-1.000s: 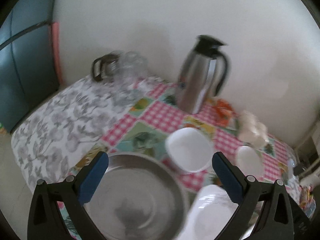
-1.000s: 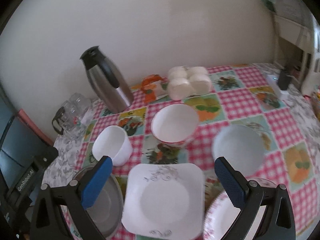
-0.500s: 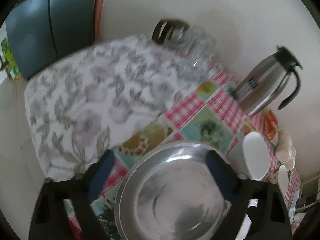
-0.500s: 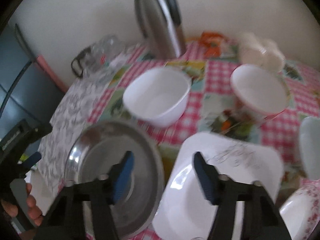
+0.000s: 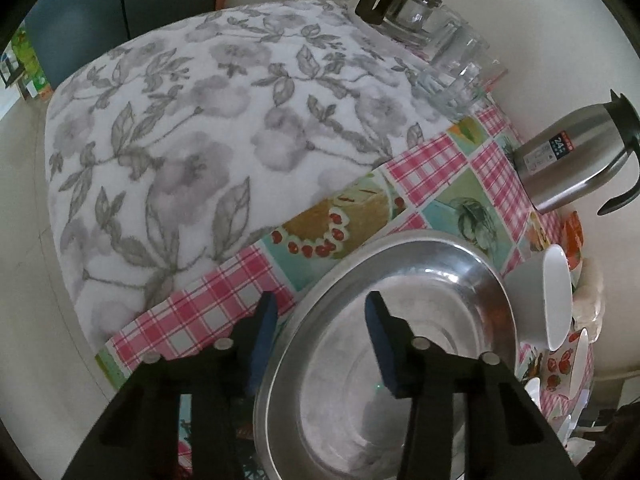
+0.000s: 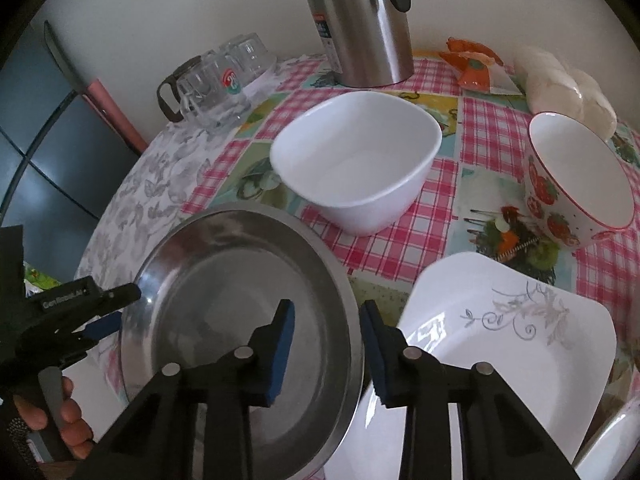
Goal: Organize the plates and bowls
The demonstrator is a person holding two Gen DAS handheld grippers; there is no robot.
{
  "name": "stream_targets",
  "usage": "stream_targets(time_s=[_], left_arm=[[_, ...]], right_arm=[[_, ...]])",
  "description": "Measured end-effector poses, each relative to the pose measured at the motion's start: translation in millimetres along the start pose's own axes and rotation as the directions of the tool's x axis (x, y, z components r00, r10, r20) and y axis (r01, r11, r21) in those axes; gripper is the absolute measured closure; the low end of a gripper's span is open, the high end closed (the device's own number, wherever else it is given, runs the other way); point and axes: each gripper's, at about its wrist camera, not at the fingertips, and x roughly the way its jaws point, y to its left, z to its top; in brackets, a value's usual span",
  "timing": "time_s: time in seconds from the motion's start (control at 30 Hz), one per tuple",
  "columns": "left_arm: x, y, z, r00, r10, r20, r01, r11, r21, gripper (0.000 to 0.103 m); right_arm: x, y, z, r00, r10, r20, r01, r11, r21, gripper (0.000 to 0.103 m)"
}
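Both grippers have descended onto the round stainless-steel plate at the table's near edge. Left gripper and right gripper each straddle opposite rims, jaws closing, not yet clamped. Assessment: two-handed lift imminent.

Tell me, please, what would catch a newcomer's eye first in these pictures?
The steel plate in the foreground, with the left hand-held gripper and right hand-held gripper closing astride its opposite rims. Behind it stands a white square bowl, beside it a white square plate, and at the wall a steel thermos.
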Motion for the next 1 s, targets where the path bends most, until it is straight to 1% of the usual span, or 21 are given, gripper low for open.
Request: stream_targets(time_s=[0.13, 0.2, 0.23, 0.27, 0.4, 0.57, 0.77, 0.87, 0.93, 1.0], left_arm=[[4.9, 3.9, -0.2, 1.0, 0.021, -0.013, -0.021, 1.0, -0.009, 0.064], [5.4, 4.8, -0.8, 0.999, 0.03, -0.012, -0.03, 0.999, -0.015, 0.069], [5.7, 5.4, -0.4, 0.999, 0.035, -0.011, -0.035, 0.999, -0.017, 0.071], [5.8, 6.4, -0.3, 0.999, 0.039, -0.01, -0.039, 0.999, -0.019, 0.073], [6.8, 8.6, -0.1, 0.999, 0.033, -0.007, -0.034, 0.999, -0.023, 0.073], [6.9, 14.7, 1.2, 0.999, 0.034, -0.004, -0.034, 0.999, -0.042, 0.073], [5.1, 23.8, 2.5, 0.999, 0.034, 0.004, -0.034, 0.996, -0.077, 0.072], [5.8, 24.8, 3.6, 0.999, 0.044, 0.004, -0.043, 0.995, -0.086, 0.072], [5.9, 24.1, 3.6, 0.999, 0.044, 0.004, -0.044, 0.995, -0.089, 0.072], [5.9, 24.3, 3.5, 0.999, 0.045, 0.005, -0.045, 0.995, -0.086, 0.072]], right_arm=[[1.4, 1.1, 2.5, 1.0, 0.006, 0.006, -0.006, 1.0, -0.012, 0.069], [0.8, 2.6, 2.9, 1.0, 0.007, 0.011, -0.007, 1.0, -0.02, 0.069], [0.3, 3.6, 3.0, 1.0, 0.013, 0.015, -0.012, 1.0, -0.025, 0.072], [0.6, 4.0, 3.1, 1.0, 0.017, 0.013, -0.016, 0.999, -0.029, 0.072], [1.1, 3.6, 3.7, 1.0, 0.012, 0.016, -0.011, 1.0, -0.023, 0.072], [2.5, -0.6, 2.7, 1.0, 0.028, 0.014, -0.028, 1.0, -0.002, 0.072], [4.4, 7.2, 1.0, 0.999, 0.036, 0.008, -0.035, 0.999, -0.025, 0.072], [5.2, 6.6, 1.2, 0.999, 0.041, -0.002, -0.041, 0.999, -0.018, 0.072], [5.8, 4.8, 1.0, 0.998, 0.067, -0.017, -0.067, 0.998, -0.008, 0.072], [6.4, 4.3, 0.4, 0.997, 0.073, -0.024, -0.073, 0.997, -0.001, 0.072]])
